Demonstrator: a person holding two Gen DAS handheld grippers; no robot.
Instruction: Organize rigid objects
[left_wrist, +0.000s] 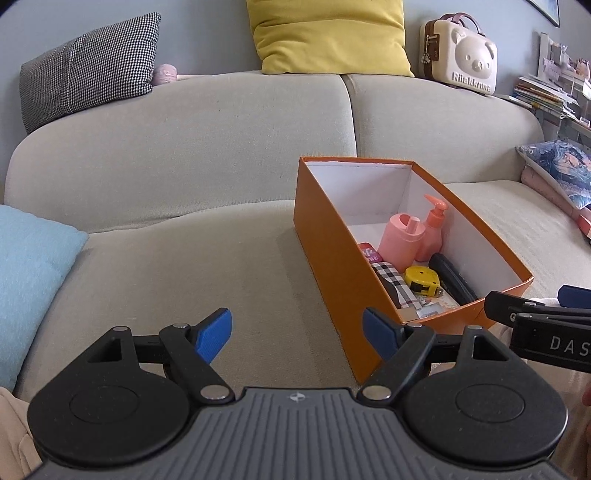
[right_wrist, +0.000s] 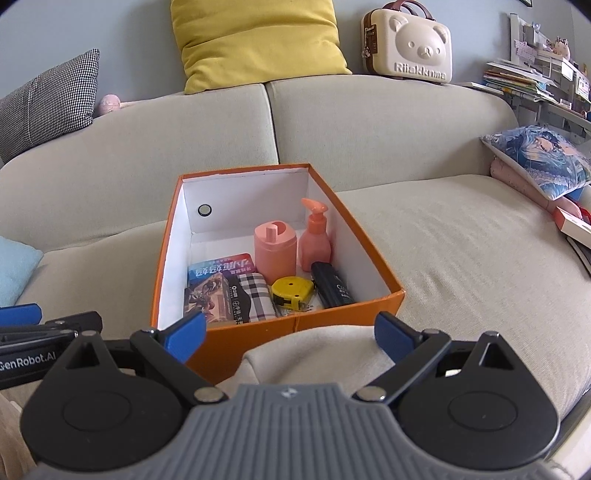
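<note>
Both grippers, left gripper (left_wrist: 297, 334) and right gripper (right_wrist: 290, 338), gape wide, holding nothing, near the orange box (right_wrist: 258, 332) on the sofa (left_wrist: 184, 258). Items already inside: pump bottle (right_wrist: 314, 240), tape measure (right_wrist: 291, 291). Risk: soft cushion, a nudge tips the upright bottle.

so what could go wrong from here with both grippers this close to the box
1. The orange box sits on a soft sofa cushion, so a nudge from the open right gripper could tip or slide it.
2. The pump bottle and pink container stand upright and close together; reaching for one may topple the other.
3. The left gripper hovers beside the right; they could collide.
</note>
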